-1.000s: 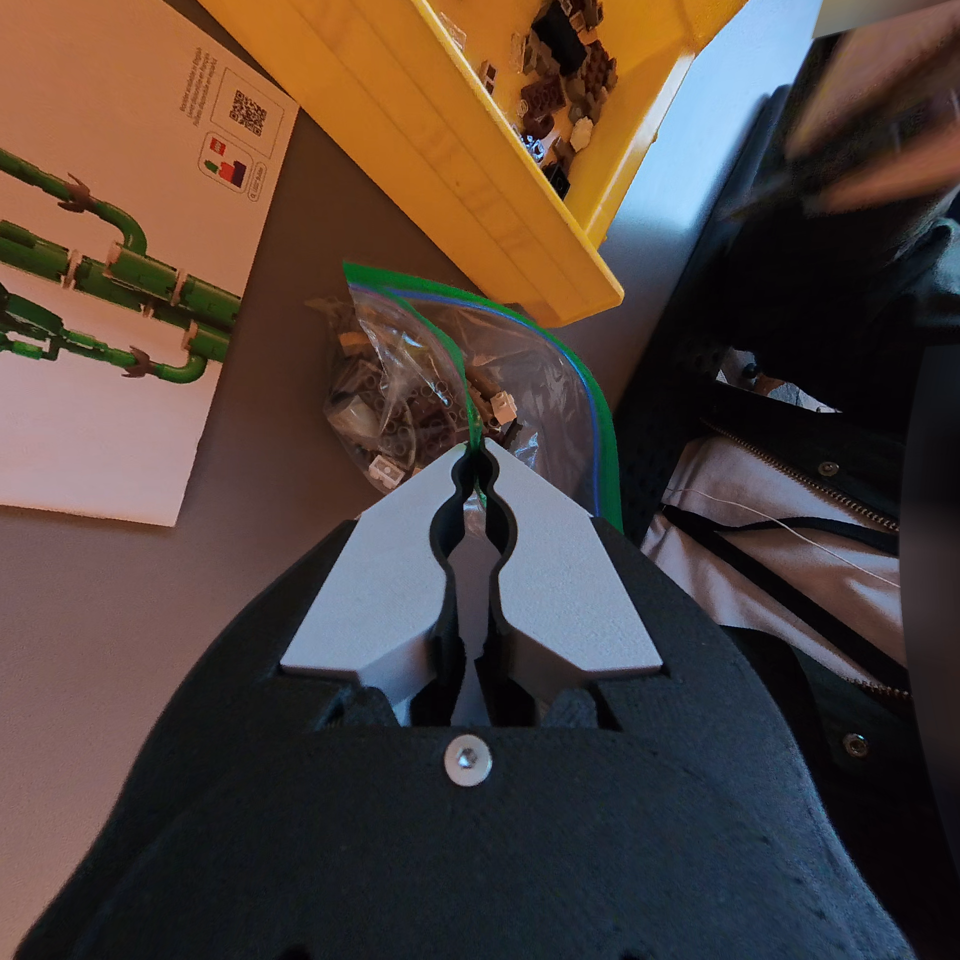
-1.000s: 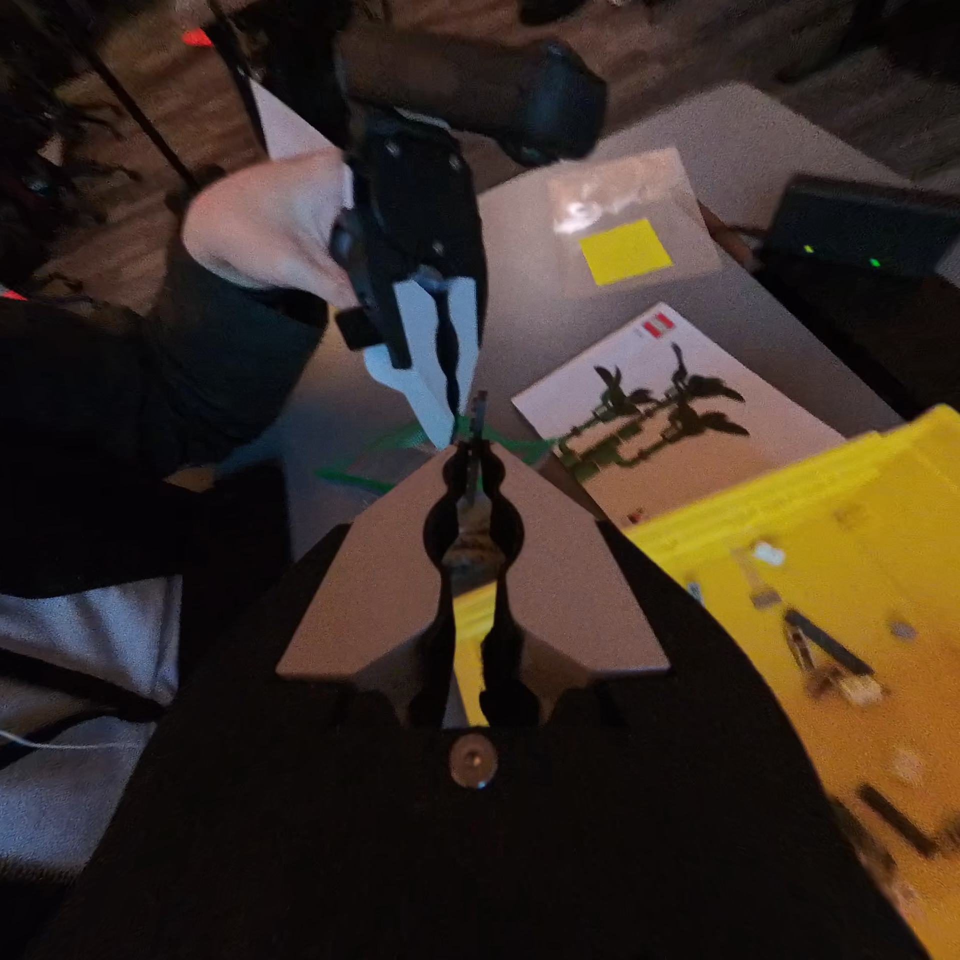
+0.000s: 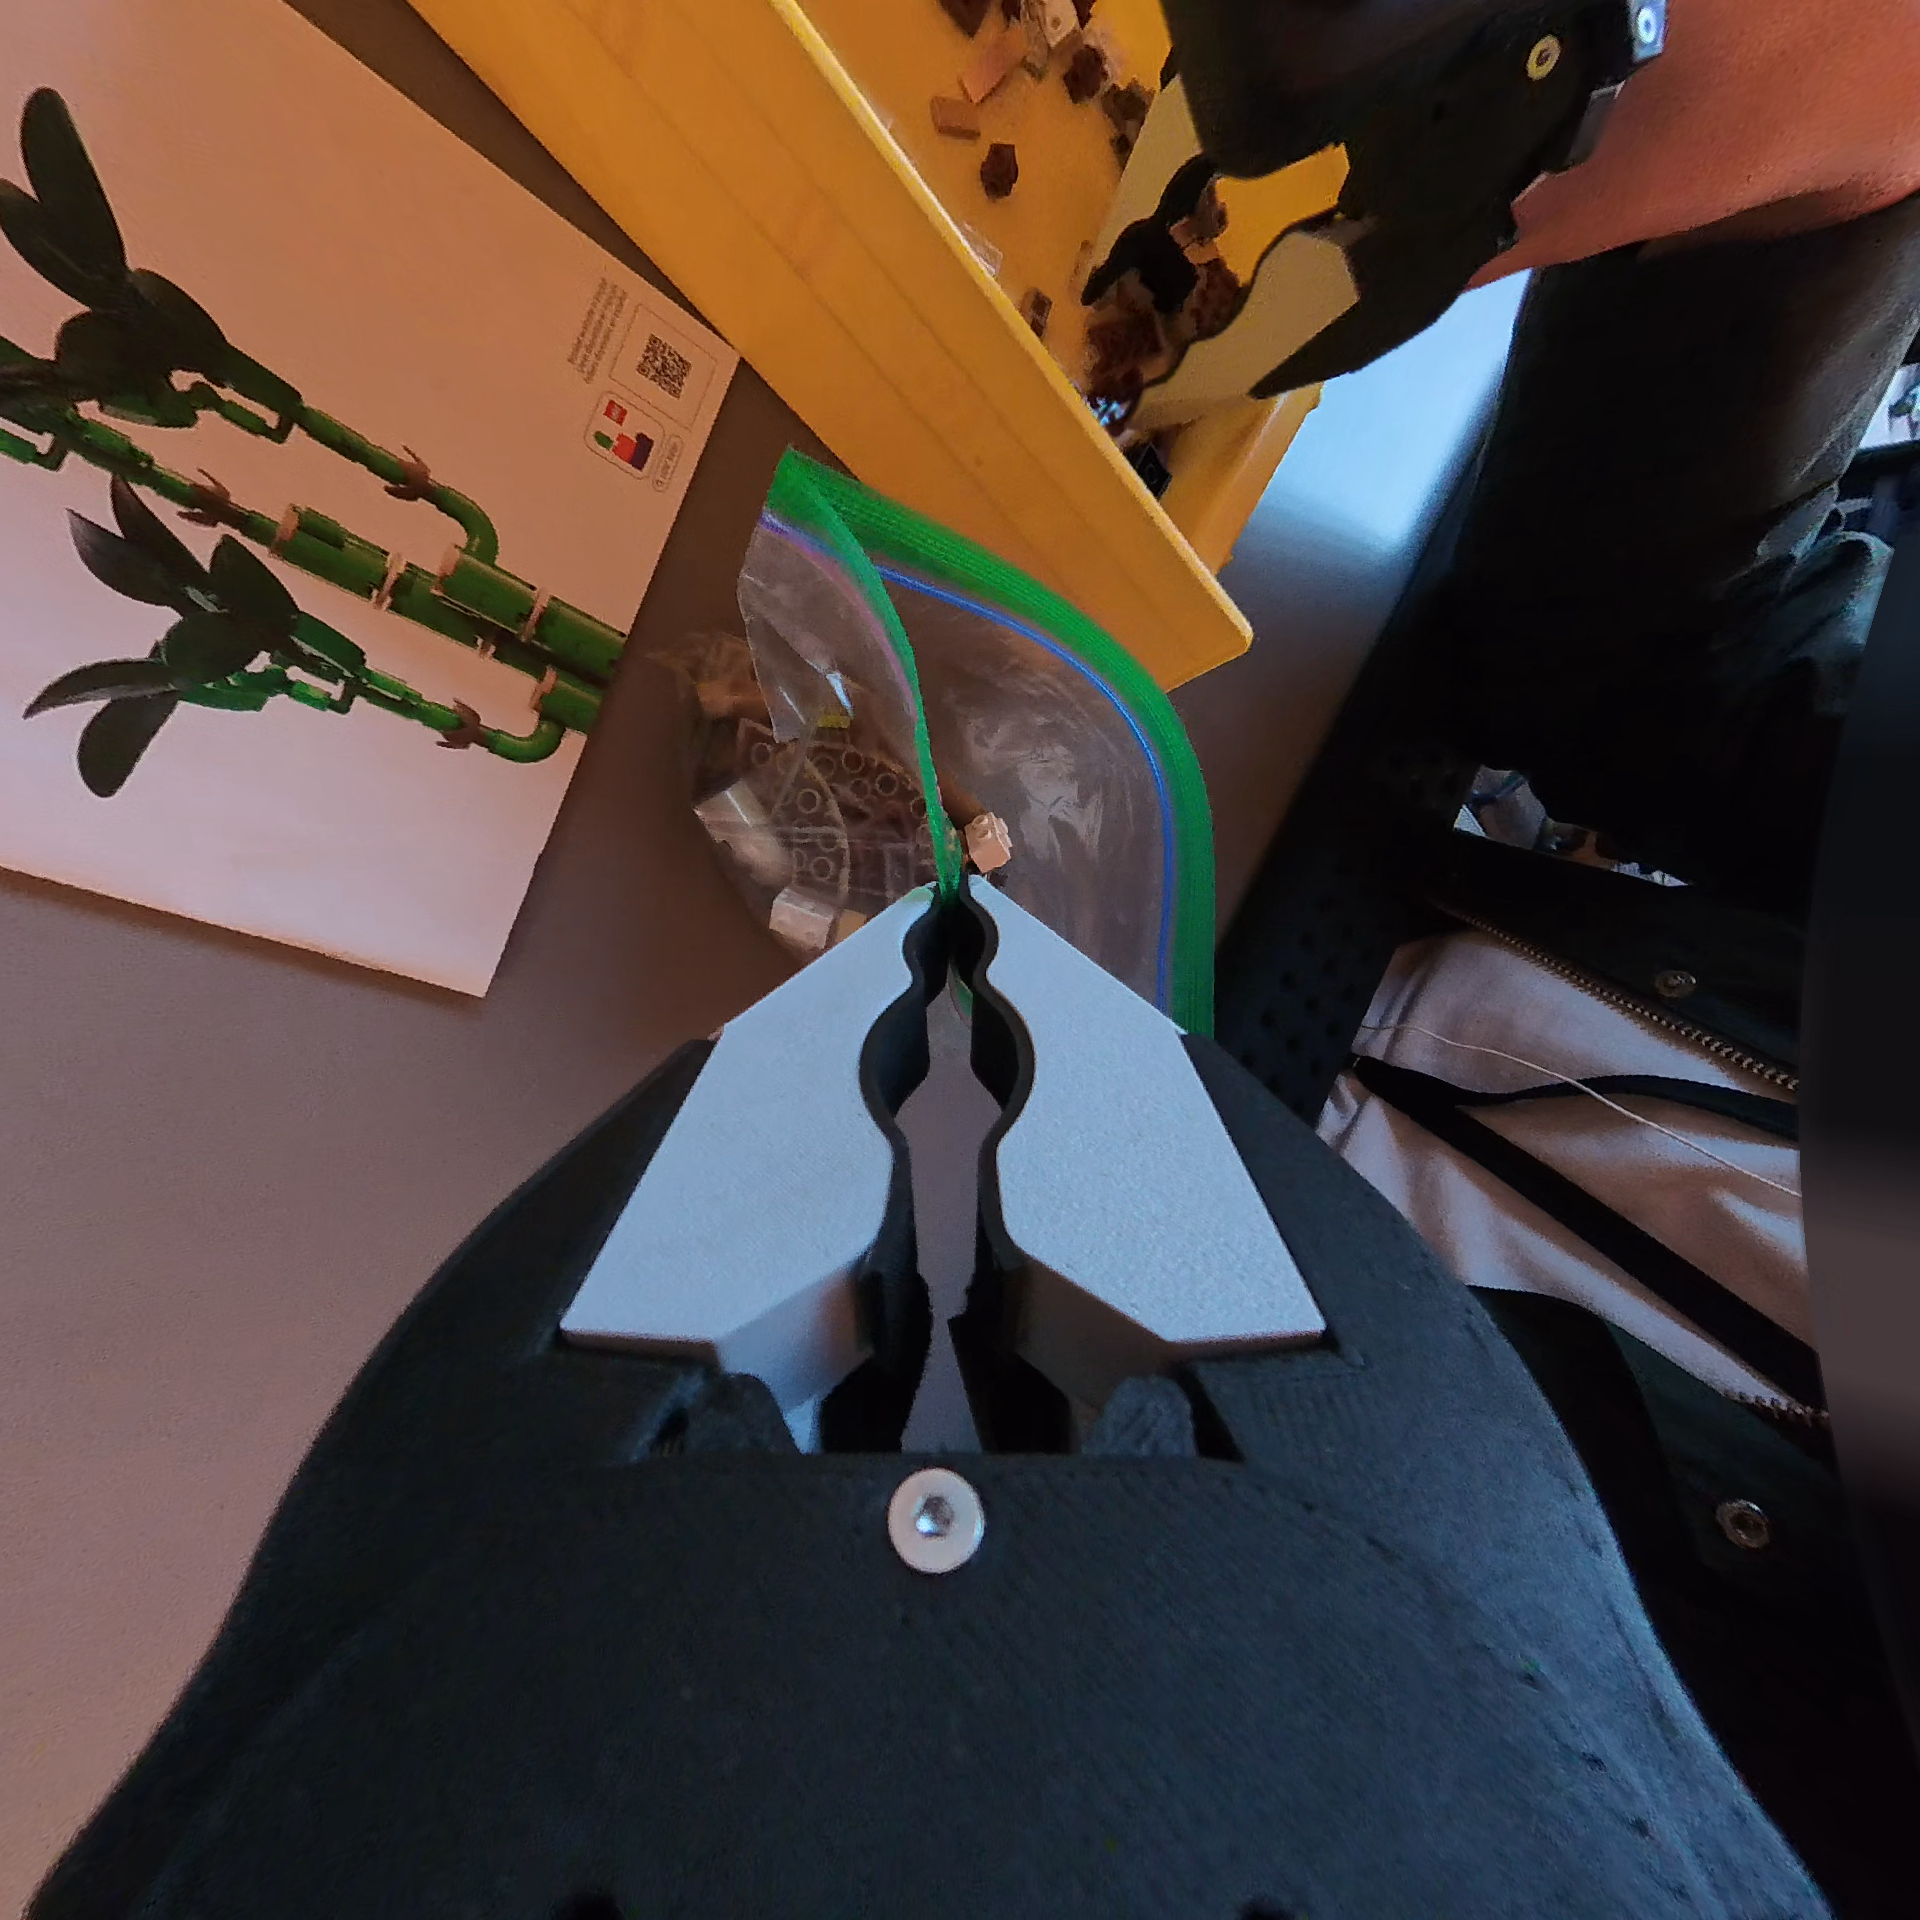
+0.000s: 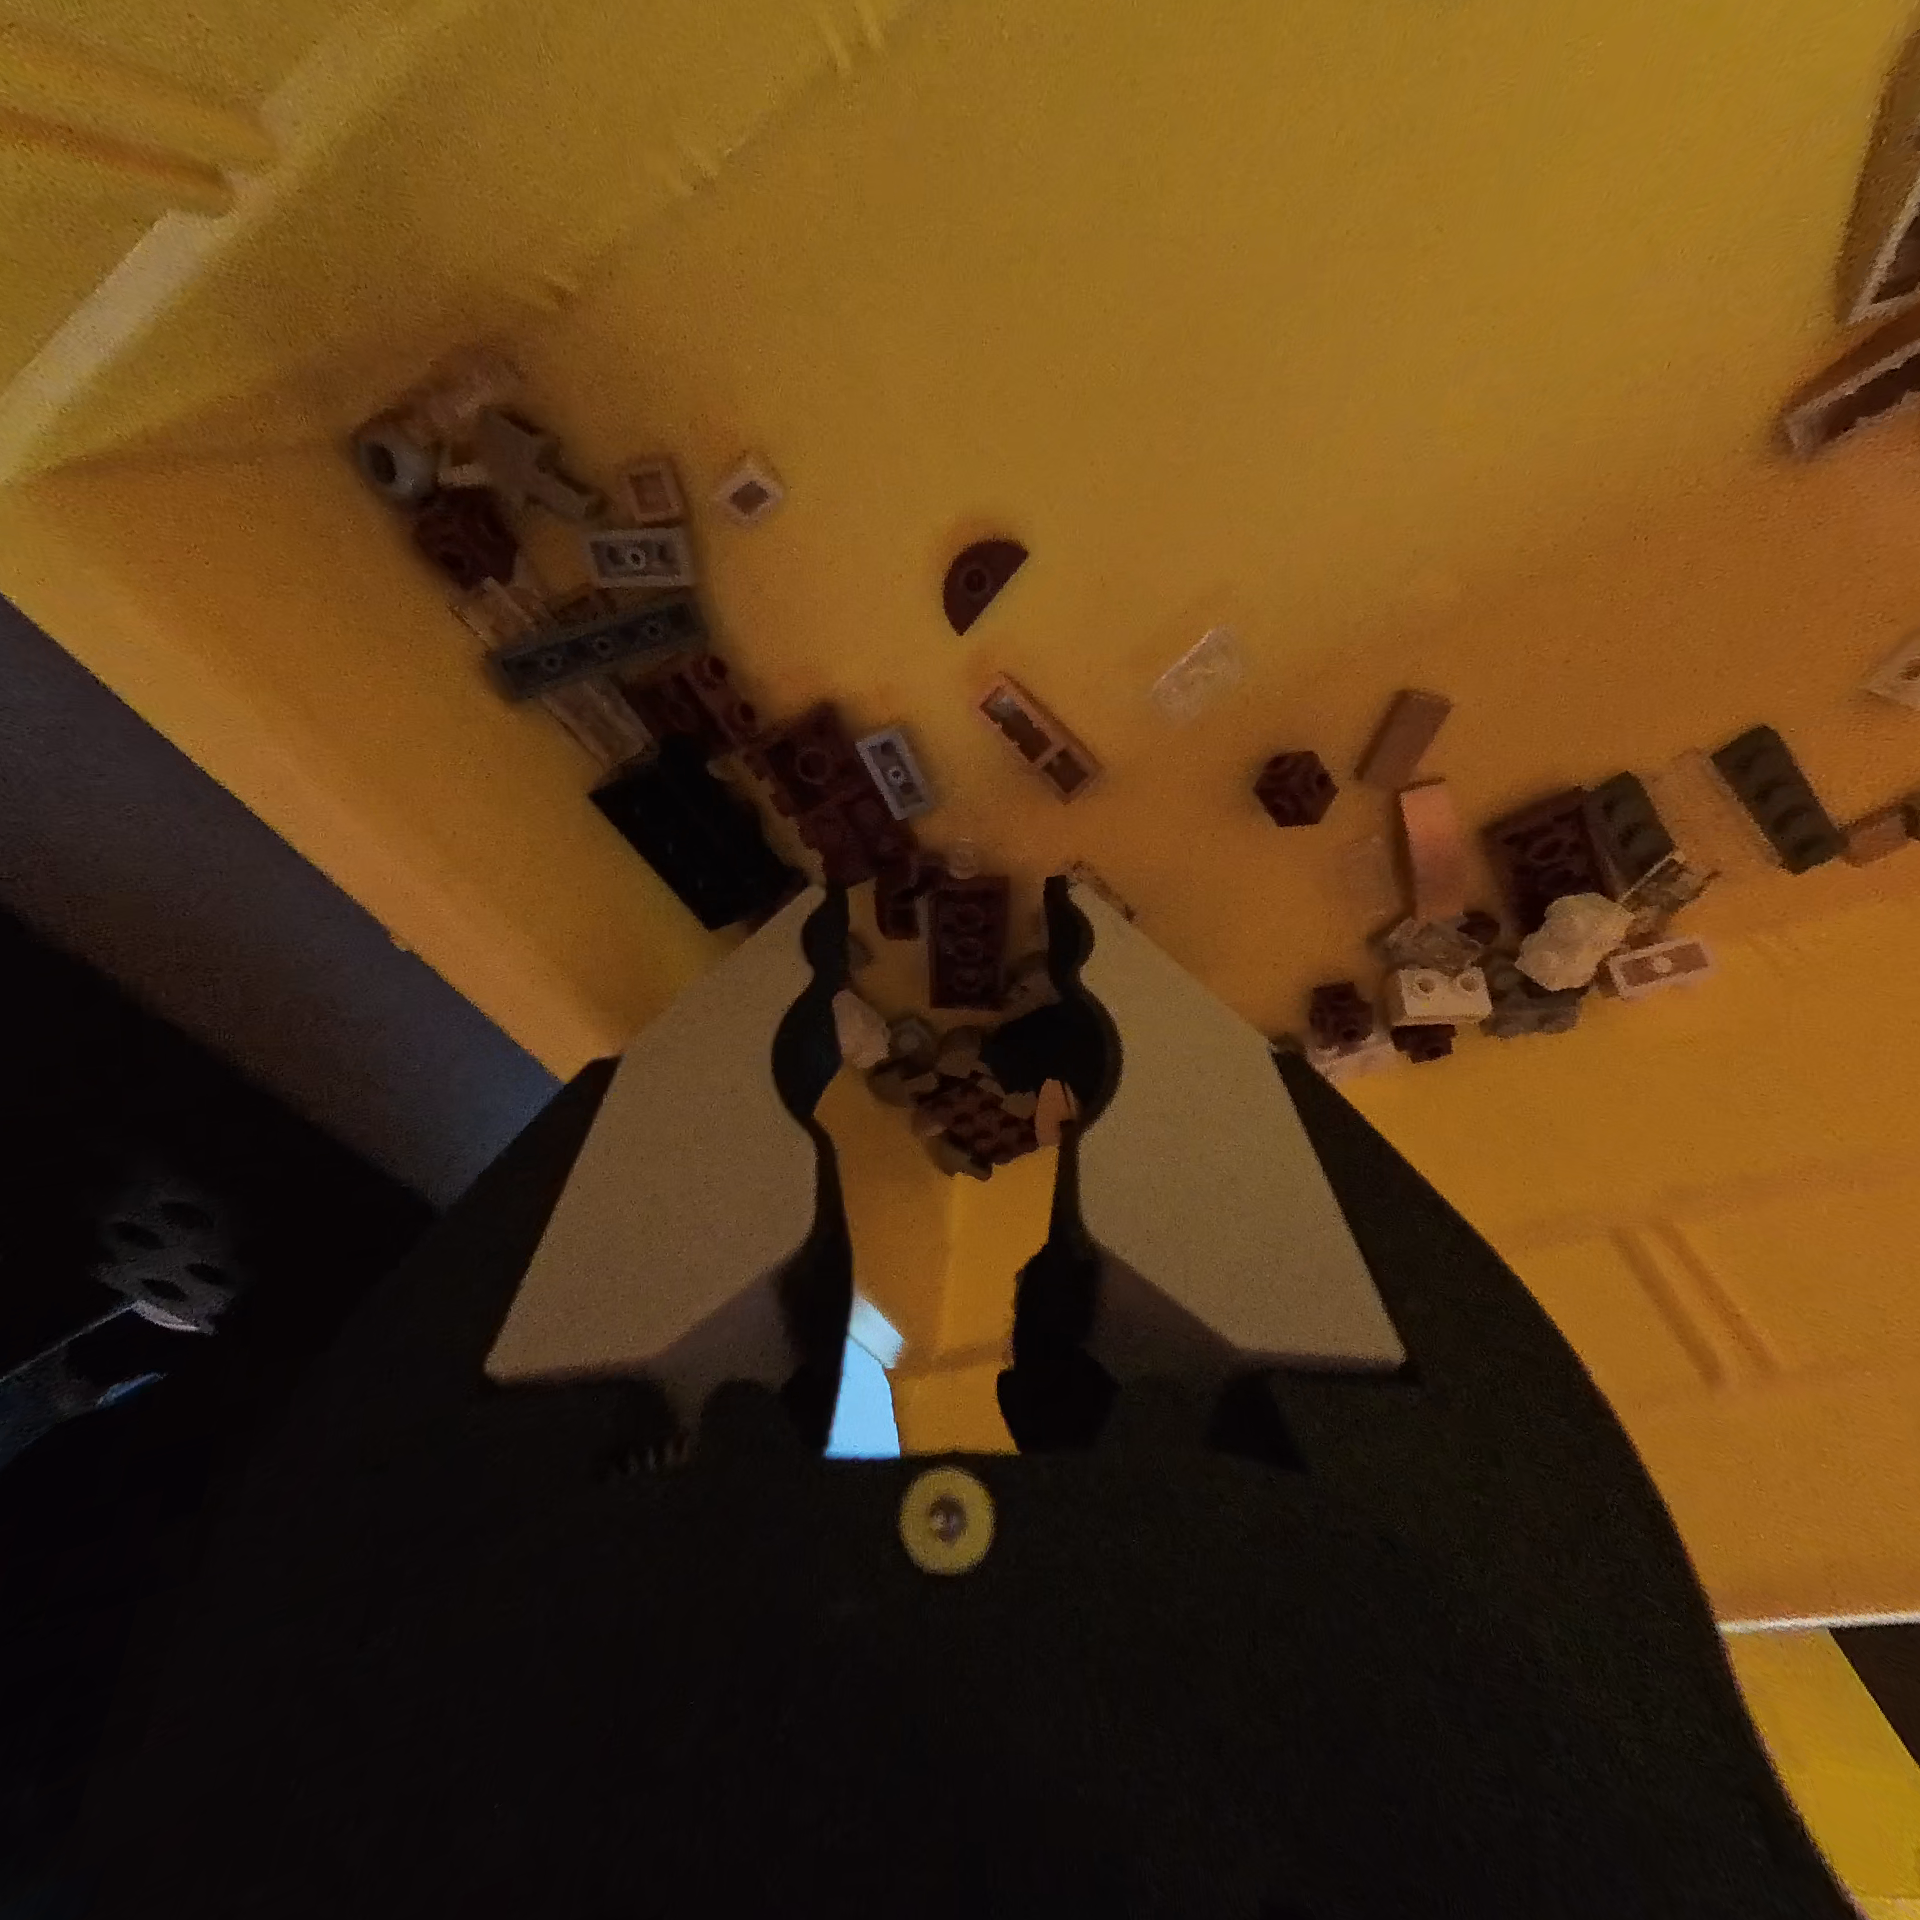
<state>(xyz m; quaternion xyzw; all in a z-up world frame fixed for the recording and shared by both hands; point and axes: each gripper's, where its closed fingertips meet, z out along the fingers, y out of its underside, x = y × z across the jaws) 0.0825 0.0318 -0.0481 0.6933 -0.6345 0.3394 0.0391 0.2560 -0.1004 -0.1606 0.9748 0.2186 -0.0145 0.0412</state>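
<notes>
left gripper [image 3: 951, 902] pinches the green zip rim of a limp clear plastic bag [image 3: 1049, 748] of small bricks, frame centre; right gripper [image 4: 940, 894] gapes empty over loose bricks in the yellow plastic tray [image 4: 1247, 312].

The tabletop [image 3: 260, 1195] is a flat grey-brown surface, matte and evenly lit, with soft shadows and no glare. Toward its far edge the surface turns paler, almost blue-white [image 3: 1361, 457], as if cooler light falls there (the source itself is out of sight). Past the near edge everything goes dark: a black perforated panel [image 3: 1320, 935], perhaps part of a chair, sits just beside the tabletop's rim. In the right wrist view the light is dimmer and warmer, and a grey strip of tabletop [image 4: 208, 883] runs along the left, with deep shadow below it.
</notes>
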